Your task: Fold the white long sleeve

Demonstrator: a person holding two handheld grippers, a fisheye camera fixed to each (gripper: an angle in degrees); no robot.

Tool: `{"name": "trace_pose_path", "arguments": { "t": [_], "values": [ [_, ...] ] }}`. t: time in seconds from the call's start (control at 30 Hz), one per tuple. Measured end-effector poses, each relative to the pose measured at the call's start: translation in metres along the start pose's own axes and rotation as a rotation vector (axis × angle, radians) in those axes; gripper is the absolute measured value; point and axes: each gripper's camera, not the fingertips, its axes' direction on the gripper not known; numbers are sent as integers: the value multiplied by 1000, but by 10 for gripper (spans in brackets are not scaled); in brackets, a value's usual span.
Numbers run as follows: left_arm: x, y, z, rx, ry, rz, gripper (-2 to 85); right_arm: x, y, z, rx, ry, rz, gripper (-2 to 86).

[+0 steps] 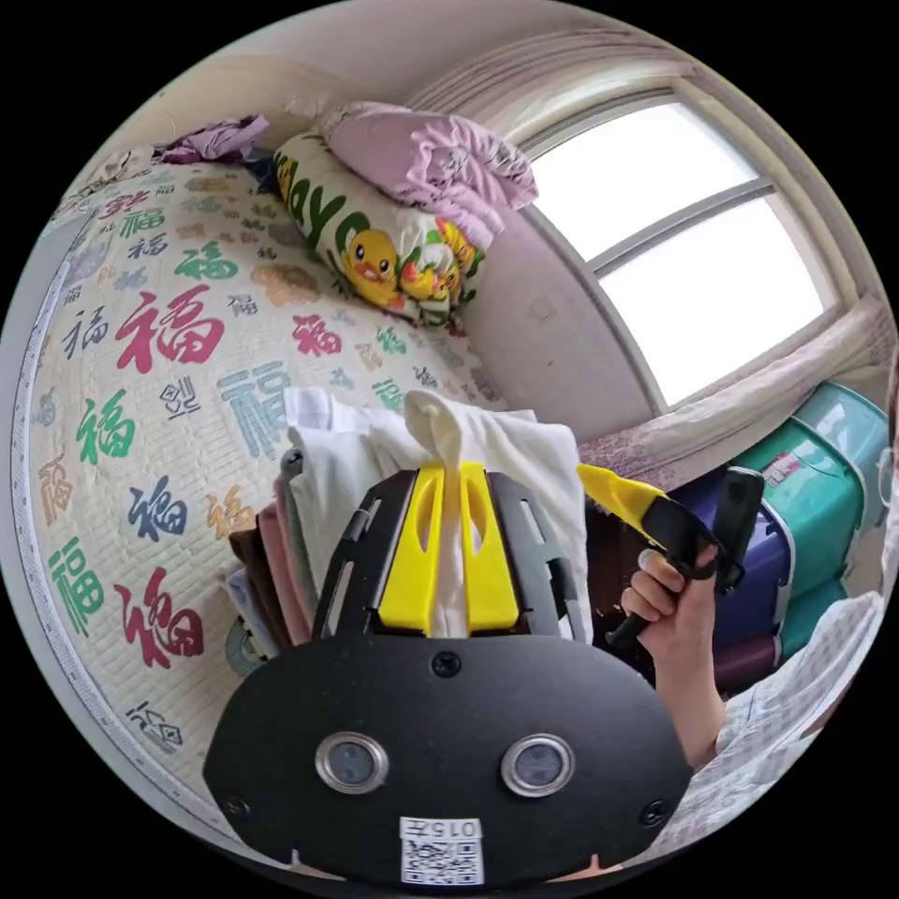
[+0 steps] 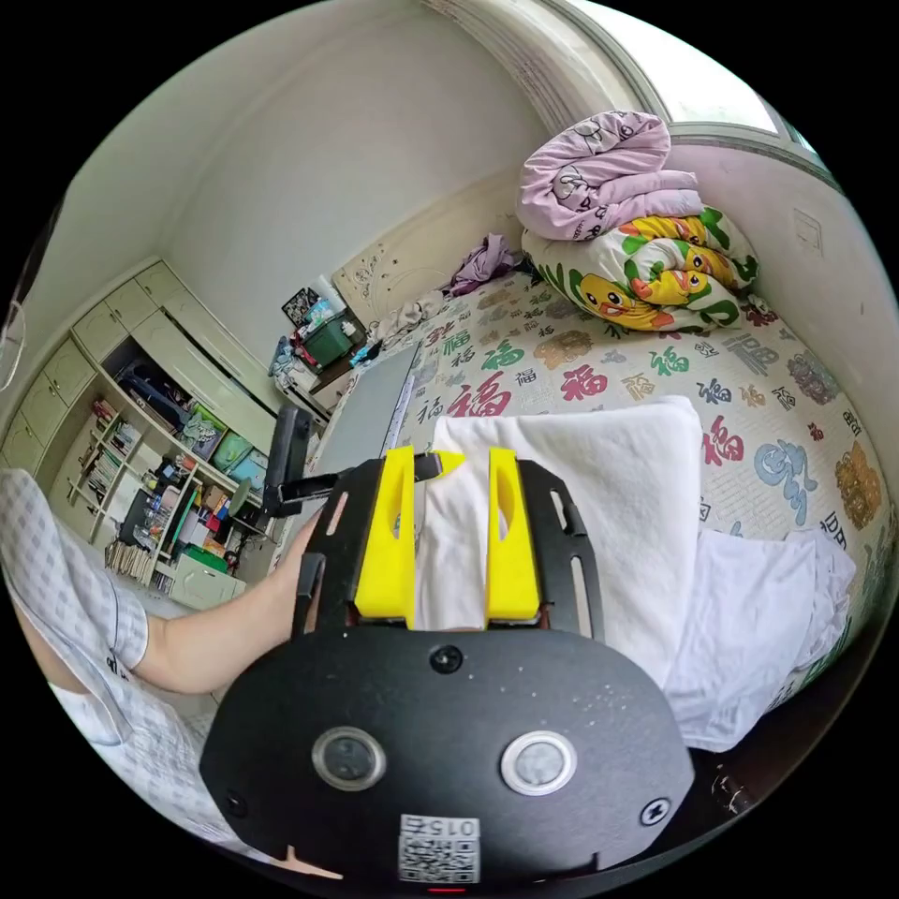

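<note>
The white long sleeve (image 1: 524, 449) hangs bunched above the bed, held up by both grippers. My left gripper (image 1: 448, 468) is shut on a pinched fold of it, a tuft sticking out past the yellow jaws. In the right gripper view the garment (image 2: 599, 496) is a thick folded slab, and my right gripper (image 2: 451, 459) is shut on its near edge, cloth filling the gap between the jaws. The right gripper (image 1: 604, 487) also shows in a hand (image 1: 670, 599) at the garment's right edge. The left gripper's yellow tip (image 2: 438, 462) touches the same edge.
A stack of folded clothes (image 1: 272, 562) sits on the patterned quilt (image 1: 159, 375) under the garment. More white cloth (image 2: 763, 618) lies near the bed's edge. Rolled duvets (image 2: 637, 243) stand by the wall. Storage boxes (image 1: 815, 487) and shelves (image 2: 159, 449) stand beside the bed.
</note>
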Motion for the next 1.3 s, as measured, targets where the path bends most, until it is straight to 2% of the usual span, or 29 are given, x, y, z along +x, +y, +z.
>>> {"name": "trace_pose_path", "arguments": {
  "t": [0.07, 0.17, 0.27, 0.37, 0.43, 0.53, 0.6, 0.67, 0.77, 0.87, 0.93, 1.03, 1.13, 1.2, 1.23, 1.3],
  "values": [
    [25, 12, -11, 36, 33, 97, 15, -2, -9, 0, -1, 6, -5, 128],
    [55, 31, -10, -8, 49, 215, 8, -5, -20, -5, -24, -6, -10, 138],
    [72, 46, -4, -41, 13, 285, 7, -20, -26, 0, -130, 5, -70, 138],
    [85, 53, 2, -82, -50, 362, 7, -26, -25, 8, -174, 106, -89, 104],
    [87, 57, 4, -134, -71, 405, 7, -17, -27, 2, -170, 87, -45, 53],
    [69, 58, -14, -219, 32, 463, 6, -3, -23, -24, -106, 106, 18, 17],
    [39, 48, -38, -196, 48, 363, 6, 5, -18, -38, -80, 112, 50, 10],
    [-10, 29, -64, -117, 59, 162, 19, 10, -15, -47, -63, 88, 85, 6],
    [-50, 12, -65, -60, 48, 54, 77, 7, -18, -47, -62, 90, 110, 4],
    [-73, -2, -45, -75, 32, -28, 115, -3, -26, -57, -37, 102, 117, 6],
    [-81, -7, -37, -94, 9, -62, 121, -4, -30, -66, -29, 90, 143, 11],
    [-93, -9, -30, -122, -31, -113, 84, -6, -39, -69, -46, 60, 156, 26],
    [-94, -4, -35, -117, -22, -75, 52, -18, -60, -69, -27, 27, 152, 90],
    [-86, 3, -48, -76, 40, -39, 45, -24, -70, -64, -8, -23, 167, 110],
    [-78, 11, -57, -40, 128, -7, 42, -29, -77, -59, -24, -66, 171, 114],
    [-67, 25, -63, -53, 184, 32, 40, -39, -84, -54, -55, -80, 183, 112]
  ]
}}
